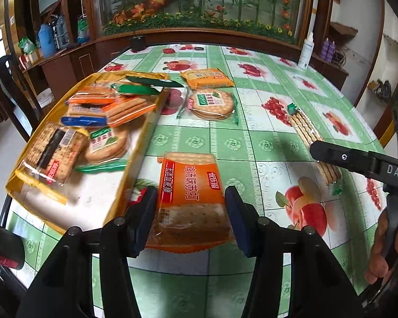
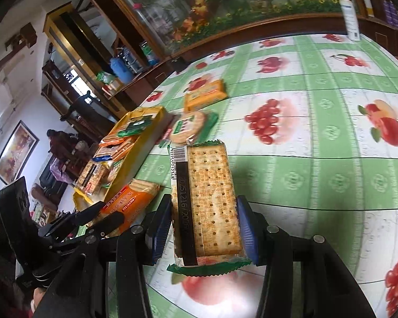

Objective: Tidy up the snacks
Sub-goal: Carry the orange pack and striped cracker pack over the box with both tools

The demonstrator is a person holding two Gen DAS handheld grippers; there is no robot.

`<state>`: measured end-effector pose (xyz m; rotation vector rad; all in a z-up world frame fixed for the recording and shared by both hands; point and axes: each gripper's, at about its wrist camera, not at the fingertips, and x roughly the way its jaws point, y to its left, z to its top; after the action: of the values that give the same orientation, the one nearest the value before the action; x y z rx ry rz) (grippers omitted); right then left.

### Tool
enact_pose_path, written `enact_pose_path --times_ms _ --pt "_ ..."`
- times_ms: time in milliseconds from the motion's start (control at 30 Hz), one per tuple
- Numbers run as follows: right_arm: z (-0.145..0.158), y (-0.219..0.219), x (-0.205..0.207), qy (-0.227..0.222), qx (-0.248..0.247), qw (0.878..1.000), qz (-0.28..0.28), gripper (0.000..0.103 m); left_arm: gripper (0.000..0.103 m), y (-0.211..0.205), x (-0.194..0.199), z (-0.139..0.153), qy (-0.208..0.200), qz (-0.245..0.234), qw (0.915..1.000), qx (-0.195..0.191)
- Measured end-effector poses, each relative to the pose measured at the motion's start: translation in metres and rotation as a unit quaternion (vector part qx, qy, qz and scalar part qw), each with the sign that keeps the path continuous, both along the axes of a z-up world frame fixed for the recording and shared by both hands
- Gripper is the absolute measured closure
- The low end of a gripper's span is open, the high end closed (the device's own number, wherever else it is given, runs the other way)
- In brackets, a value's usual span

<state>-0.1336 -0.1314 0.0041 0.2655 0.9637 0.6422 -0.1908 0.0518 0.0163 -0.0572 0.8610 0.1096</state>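
1. Left claw (image 1: 191,212): jaws closed on an orange pack (image 1: 189,196), pads pressing both long sides; the pack is held above the surface (image 1: 265,143), just beside the tray's near right wall.
2. Right claw (image 2: 203,228): jaws clamped on a green-edged cracker pack (image 2: 207,201), barcode side up, lifted off the cloth. In the left view this pack (image 1: 313,143) shows under the right claw's finger (image 1: 342,157).
3. Yellow tray (image 1: 143,132) sits at the surface's left, near its edge. It holds a jumble of packs (image 1: 92,122): orange, blue, green-ended, a round-biscuit pack, a square cracker pack. The near end shows bare white floor; the far half is crowded.
4. Loose on the surface beyond the tray's far right corner: a round-biscuit pack (image 1: 212,103) and, just behind it, a yellow pack (image 1: 207,78). Both lie close to the tray wall.
5. The two claws are near one another; in the right view the left claw (image 2: 92,220) with its orange pack (image 2: 130,201) sits between the right claw and the tray.
6. White bottle (image 1: 306,51) stands at the far right edge, dark cup (image 1: 138,43) at the far edge. A dark object (image 1: 5,249) is at the near left corner.
7. Middle and right of the cloth are open. A wooden cabinet (image 1: 199,34) backs the far edge.
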Motion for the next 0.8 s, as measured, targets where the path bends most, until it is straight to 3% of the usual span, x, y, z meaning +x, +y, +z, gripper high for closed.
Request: enact_pose_path --times_ms 467,800 --pt "0.014 0.038 0.002 -0.015 0.031 0.999 0.039 0.054 0.052 0.02 -0.025 0.035 -0.05 -0.004 0.9987 -0.008" --pt "0.026 0.092 0.011 -0.028 0.044 0.996 0.075 0.054 0.052 0.073 -0.027 0.055 -0.082 0.062 0.9946 0.014"
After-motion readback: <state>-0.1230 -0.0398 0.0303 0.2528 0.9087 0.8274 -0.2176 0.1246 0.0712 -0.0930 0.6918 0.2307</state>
